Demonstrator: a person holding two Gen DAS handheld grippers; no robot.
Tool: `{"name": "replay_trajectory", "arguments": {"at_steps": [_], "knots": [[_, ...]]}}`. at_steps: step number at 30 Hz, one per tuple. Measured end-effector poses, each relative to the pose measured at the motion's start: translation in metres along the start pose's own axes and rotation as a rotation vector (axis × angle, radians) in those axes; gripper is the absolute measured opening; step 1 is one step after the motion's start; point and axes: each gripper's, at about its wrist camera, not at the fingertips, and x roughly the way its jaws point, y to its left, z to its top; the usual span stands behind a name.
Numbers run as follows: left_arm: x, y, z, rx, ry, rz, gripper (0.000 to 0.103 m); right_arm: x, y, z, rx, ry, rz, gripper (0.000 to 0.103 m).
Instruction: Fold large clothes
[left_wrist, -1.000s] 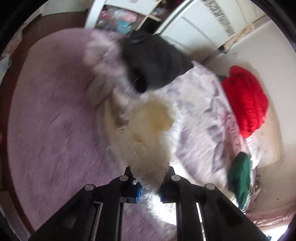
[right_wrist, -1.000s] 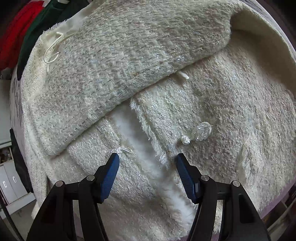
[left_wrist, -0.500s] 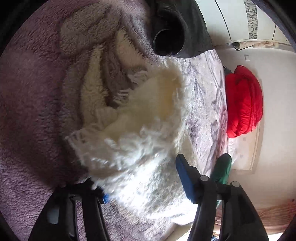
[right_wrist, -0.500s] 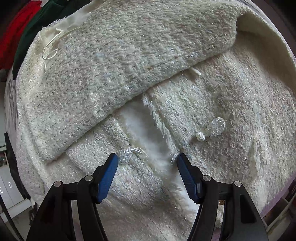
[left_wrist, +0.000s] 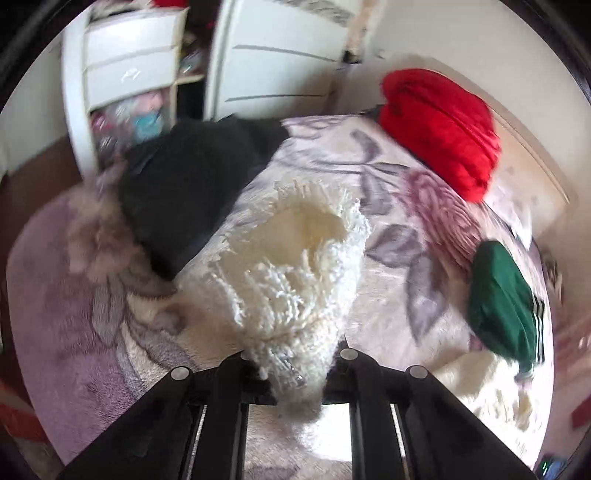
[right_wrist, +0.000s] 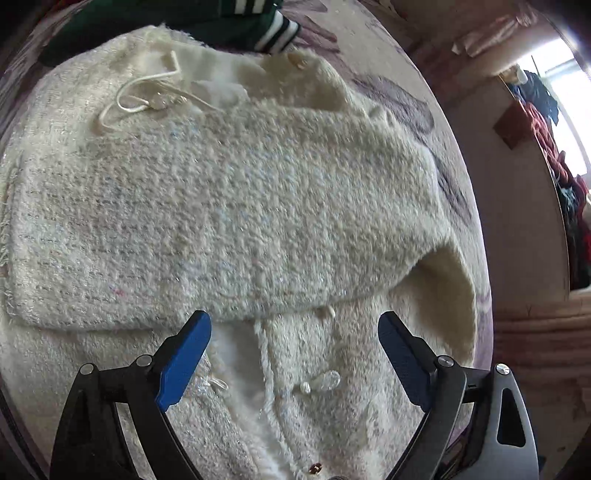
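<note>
A cream tweed jacket (right_wrist: 236, 221) lies on the bed, one sleeve folded across its front, with clear buttons (right_wrist: 325, 382) along the opening. My right gripper (right_wrist: 293, 350) hovers open just above the jacket's front, blue pads (right_wrist: 184, 354) wide apart, holding nothing. In the left wrist view my left gripper (left_wrist: 295, 373) is shut on the fringed cuff of the jacket's sleeve (left_wrist: 295, 266) and holds it up above the floral bedspread (left_wrist: 399, 236).
A black garment (left_wrist: 192, 184) lies at the bed's far left. A red jacket (left_wrist: 439, 129) and a green garment (left_wrist: 498, 295) lie to the right; the green one also shows in the right wrist view (right_wrist: 207, 22). White drawers (left_wrist: 125, 66) stand behind.
My left gripper opened half a second ago, then shut again on the sleeve cuff and lifted it. My right gripper opened wider and swung right over the jacket.
</note>
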Motion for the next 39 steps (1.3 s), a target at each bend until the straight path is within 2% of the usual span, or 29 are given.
{"name": "replay_trajectory", "arguments": {"at_steps": [2,6,9,12,17,21,23,24,25,26,27,28,32,34,36,39], "knots": [[-0.013,-0.036,-0.004,0.100,-0.004,-0.004,0.009,-0.004,0.003,0.006,-0.018,-0.020,0.029,0.093],[-0.028,-0.124,-0.018,0.278,0.016,-0.079,0.009,-0.002,-0.013,0.022,-0.009,-0.019,0.120,0.093],[-0.040,-0.192,-0.045,0.374,0.057,-0.163,0.008,0.018,-0.053,0.026,0.061,0.022,0.220,0.093],[-0.045,-0.267,-0.087,0.435,0.160,-0.280,0.008,0.034,-0.107,0.023,0.162,0.067,0.299,0.093],[-0.041,-0.385,-0.171,0.541,0.311,-0.430,0.009,0.072,-0.204,0.016,0.301,0.151,0.344,0.093],[-0.026,-0.457,-0.235,0.634,0.461,-0.462,0.010,0.102,-0.276,0.007,0.406,0.208,0.366,0.093],[-0.018,-0.479,-0.257,0.674,0.509,-0.431,0.014,0.112,-0.302,0.005,0.443,0.216,0.382,0.093],[-0.012,-0.485,-0.266,0.688,0.528,-0.421,0.017,0.116,-0.314,0.004,0.457,0.217,0.398,0.093],[-0.007,-0.488,-0.268,0.693,0.546,-0.414,0.028,0.118,-0.326,0.005,0.472,0.221,0.414,0.093],[-0.003,-0.490,-0.271,0.696,0.569,-0.415,0.050,0.122,-0.334,0.003,0.488,0.225,0.431,0.093],[-0.001,-0.490,-0.271,0.691,0.596,-0.424,0.064,0.125,-0.344,0.002,0.508,0.229,0.458,0.093],[-0.001,-0.491,-0.269,0.683,0.604,-0.426,0.082,0.120,-0.350,-0.003,0.528,0.234,0.488,0.093],[-0.017,-0.472,-0.256,0.643,0.603,-0.431,0.083,0.117,-0.368,-0.008,0.620,0.268,0.650,0.093],[-0.018,-0.452,-0.241,0.628,0.612,-0.399,0.083,0.107,-0.366,-0.008,0.664,0.286,0.737,0.093],[-0.008,-0.428,-0.225,0.621,0.597,-0.338,0.083,0.100,-0.361,0.005,0.672,0.280,0.825,0.093],[0.010,-0.380,-0.196,0.628,0.532,-0.158,0.083,0.088,-0.333,0.033,0.591,0.265,0.892,0.093]]}}
